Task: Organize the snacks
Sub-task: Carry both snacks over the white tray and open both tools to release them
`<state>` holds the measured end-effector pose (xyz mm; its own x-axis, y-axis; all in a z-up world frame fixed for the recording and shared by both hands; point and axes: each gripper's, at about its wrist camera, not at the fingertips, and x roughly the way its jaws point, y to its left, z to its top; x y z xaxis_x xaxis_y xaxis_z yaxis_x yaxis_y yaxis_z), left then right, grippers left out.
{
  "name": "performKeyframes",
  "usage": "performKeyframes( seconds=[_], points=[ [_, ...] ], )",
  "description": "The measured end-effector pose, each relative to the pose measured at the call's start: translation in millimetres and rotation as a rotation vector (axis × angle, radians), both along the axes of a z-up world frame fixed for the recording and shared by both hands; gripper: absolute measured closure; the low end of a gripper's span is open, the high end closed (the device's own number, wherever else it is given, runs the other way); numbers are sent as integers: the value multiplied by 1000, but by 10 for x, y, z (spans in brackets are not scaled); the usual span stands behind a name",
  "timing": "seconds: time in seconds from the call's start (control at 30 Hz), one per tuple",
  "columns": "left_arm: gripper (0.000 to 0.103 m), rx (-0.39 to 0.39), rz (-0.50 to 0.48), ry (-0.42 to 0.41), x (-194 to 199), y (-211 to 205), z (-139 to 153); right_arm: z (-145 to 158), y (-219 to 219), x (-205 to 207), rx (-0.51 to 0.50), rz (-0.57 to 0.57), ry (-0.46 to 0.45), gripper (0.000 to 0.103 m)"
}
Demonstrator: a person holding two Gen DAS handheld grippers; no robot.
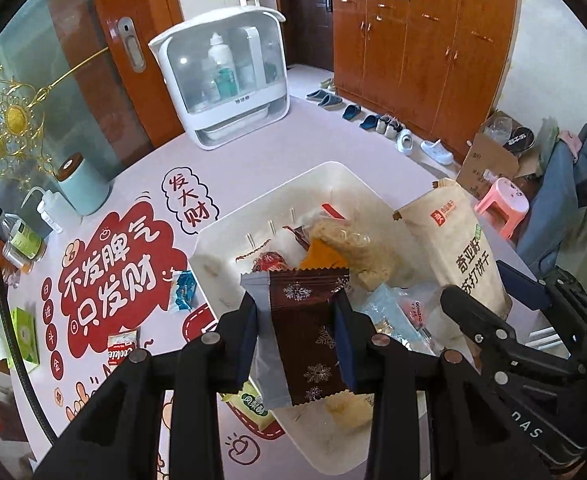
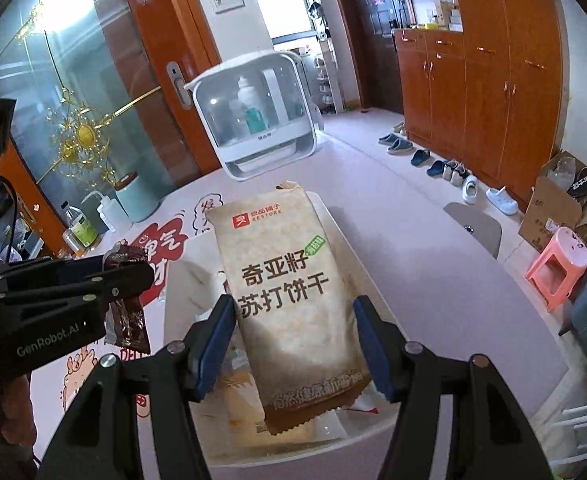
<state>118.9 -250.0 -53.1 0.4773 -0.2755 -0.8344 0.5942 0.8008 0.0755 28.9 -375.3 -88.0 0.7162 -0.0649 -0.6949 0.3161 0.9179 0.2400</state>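
Note:
My left gripper (image 1: 297,312) is shut on a brown snowflake-print snack packet (image 1: 309,332), which hangs over a white plastic bin (image 1: 229,236) holding several snacks. The same packet (image 2: 127,320) shows in the right wrist view, pinched in the left gripper (image 2: 133,272). My right gripper (image 2: 293,316) is shut on a large beige soda cracker bag (image 2: 289,296), held upright above the bin (image 2: 181,280). From the left wrist view that cracker bag (image 1: 461,252) stands at the bin's right side with the right gripper's fingers (image 1: 473,320) beside it.
On the printed table mat lie a blue packet (image 1: 183,290), a cookie packet (image 1: 122,349), a green box (image 1: 23,334) and a green packet (image 1: 253,404). A white storage cabinet (image 1: 229,80), a mint canister (image 1: 81,184) and bottles (image 1: 25,236) stand farther back. A pink stool (image 2: 557,260) is on the floor.

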Motion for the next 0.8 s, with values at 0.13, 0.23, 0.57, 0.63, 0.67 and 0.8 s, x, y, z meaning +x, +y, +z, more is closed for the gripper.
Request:
performKeyframes(
  seconds=[0.13, 0.23, 0.57, 0.63, 0.67, 0.8],
  points=[
    [70, 32, 8, 11, 43, -88, -89, -75, -53, 57, 11, 0, 25, 42],
    [70, 55, 22, 23, 73, -133, -168, -119, -78, 104, 7, 6, 42, 42],
    [30, 96, 66, 8, 111, -120, -231, -232, -115, 197, 39, 10, 75, 39],
    [26, 111, 67, 0, 111, -111, -232, -234, -107, 201, 34, 8, 79, 39],
    [23, 119, 73, -6, 112, -101, -229, -234, -98, 203, 29, 6, 83, 38],
    [22, 114, 87, -1, 105, -22, -204, -223, -45, 189, 23, 13, 87, 37]
  ],
)
